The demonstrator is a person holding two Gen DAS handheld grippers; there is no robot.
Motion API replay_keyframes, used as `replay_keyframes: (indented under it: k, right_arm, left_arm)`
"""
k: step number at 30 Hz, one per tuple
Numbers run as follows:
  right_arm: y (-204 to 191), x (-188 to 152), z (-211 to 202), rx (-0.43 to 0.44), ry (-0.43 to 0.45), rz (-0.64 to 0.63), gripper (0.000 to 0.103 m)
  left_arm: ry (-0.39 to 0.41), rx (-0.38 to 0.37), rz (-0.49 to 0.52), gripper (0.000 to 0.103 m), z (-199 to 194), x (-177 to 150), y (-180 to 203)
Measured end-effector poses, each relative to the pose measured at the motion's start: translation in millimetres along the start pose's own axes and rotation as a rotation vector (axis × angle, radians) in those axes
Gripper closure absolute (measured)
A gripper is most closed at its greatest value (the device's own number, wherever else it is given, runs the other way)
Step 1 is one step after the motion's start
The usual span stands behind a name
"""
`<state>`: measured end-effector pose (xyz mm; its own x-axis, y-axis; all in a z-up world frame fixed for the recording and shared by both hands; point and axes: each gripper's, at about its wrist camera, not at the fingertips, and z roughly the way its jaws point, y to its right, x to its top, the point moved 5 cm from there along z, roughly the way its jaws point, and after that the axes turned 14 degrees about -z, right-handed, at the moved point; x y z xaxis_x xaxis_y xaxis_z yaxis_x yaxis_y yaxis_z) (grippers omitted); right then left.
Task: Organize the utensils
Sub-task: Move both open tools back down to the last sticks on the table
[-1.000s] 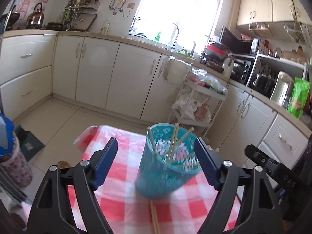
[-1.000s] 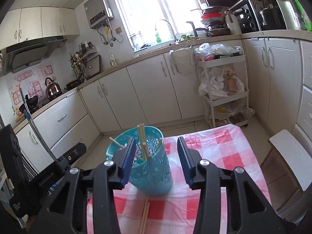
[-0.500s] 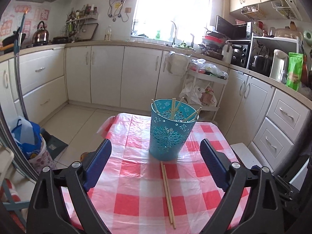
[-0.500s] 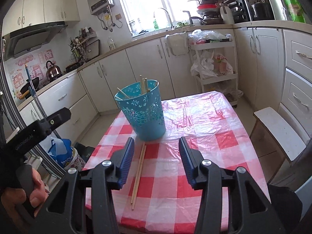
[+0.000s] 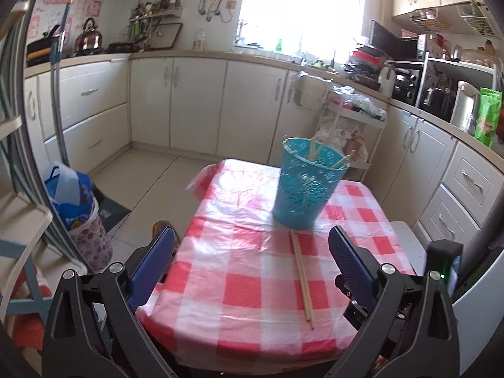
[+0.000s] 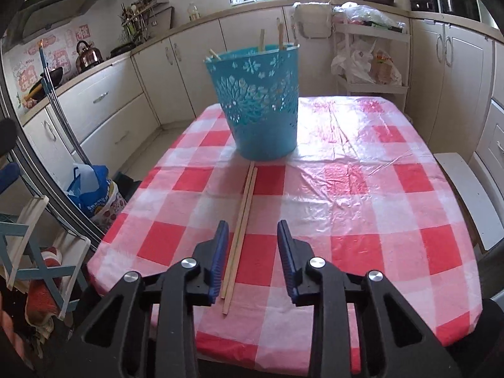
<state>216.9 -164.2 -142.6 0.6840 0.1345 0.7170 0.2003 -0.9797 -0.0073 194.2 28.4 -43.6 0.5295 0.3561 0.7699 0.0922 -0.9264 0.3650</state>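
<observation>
A blue perforated holder [image 5: 304, 186] [image 6: 260, 104] stands upright on the red-checked tablecloth [image 5: 252, 271] [image 6: 362, 195], with several wooden chopsticks sticking out of it. A pair of chopsticks [image 5: 301, 272] [image 6: 241, 230] lies flat on the cloth in front of the holder. My left gripper [image 5: 250, 245] is open and empty, held back over the table's near edge. My right gripper [image 6: 252, 236] is open and empty, low over the near end of the lying pair, which runs between its fingers nearer the left one.
White kitchen cabinets [image 5: 195, 100] line the walls. A wire trolley with bags [image 5: 349, 132] stands behind the table. A blue bag [image 5: 74, 195] sits on the floor to the left. A white stool [image 6: 469, 195] stands at the table's right side.
Both grippers have pulled back from the holder toward the table's near edge. The right gripper has dropped low over the lying chopsticks. The holder stands free on the cloth.
</observation>
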Motion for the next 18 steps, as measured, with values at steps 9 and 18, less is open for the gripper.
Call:
replay_keyframes:
  k: [9,18]
  right_arm:
    - [0,1,62,-0.034,-0.106,-0.015,0.077]
    - [-2,2,79,-0.033,-0.143,-0.071,0.077]
  left_arm:
    - [-0.055,0.045,-0.049,0.009,30,-6,-32]
    - [-0.107,0.036,-0.030,0.009,52,-23,-18]
